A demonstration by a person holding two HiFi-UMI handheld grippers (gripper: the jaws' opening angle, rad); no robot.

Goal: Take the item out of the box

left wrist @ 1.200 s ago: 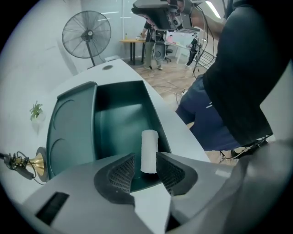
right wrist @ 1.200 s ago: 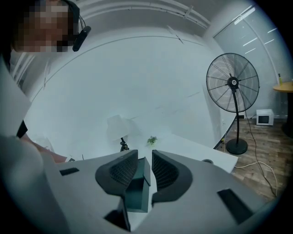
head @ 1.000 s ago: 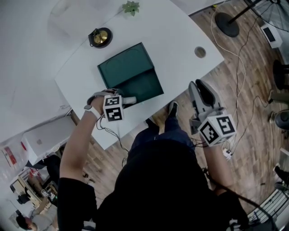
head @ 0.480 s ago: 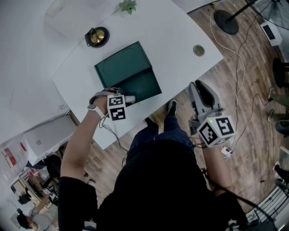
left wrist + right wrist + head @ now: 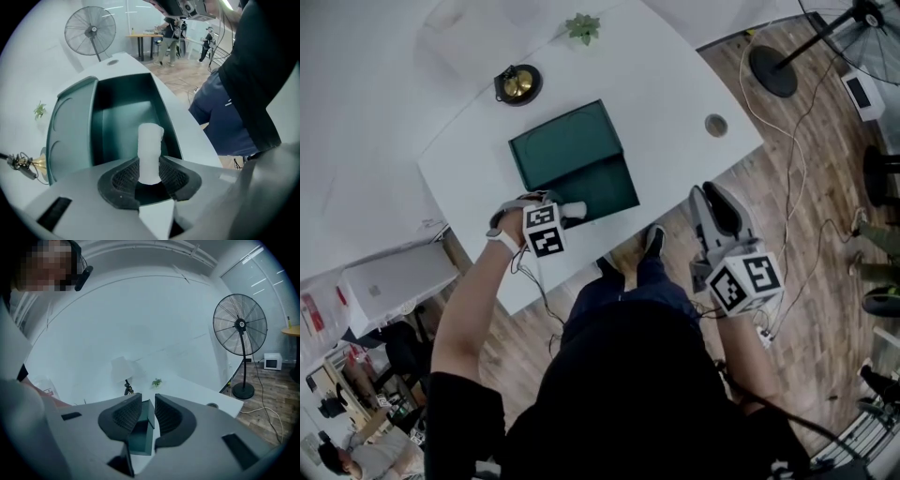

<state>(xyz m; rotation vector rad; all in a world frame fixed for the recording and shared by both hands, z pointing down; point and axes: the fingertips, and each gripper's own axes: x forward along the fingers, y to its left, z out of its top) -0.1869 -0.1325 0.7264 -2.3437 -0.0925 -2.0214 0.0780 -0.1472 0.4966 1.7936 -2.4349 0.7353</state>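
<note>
Your right gripper (image 5: 147,411) hangs at the lower right of the head view, off the bench (image 5: 666,94). Its fingers are a little apart with nothing between them. Your left gripper (image 5: 150,164) points down near the middle. Its fingers have just been closing and now pinch the white item (image 5: 150,143) over the inside of the open green box (image 5: 123,117). Past the box sits a small green plant (image 5: 583,27).

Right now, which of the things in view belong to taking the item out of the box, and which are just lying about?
Part of the job:
- green box, lid open
- white item, gripped by the left gripper, whose jaws have just been closing on it
- right gripper, open and empty, held off the table

Just lying about:
- small plant
- brass object
- floor fan
</note>
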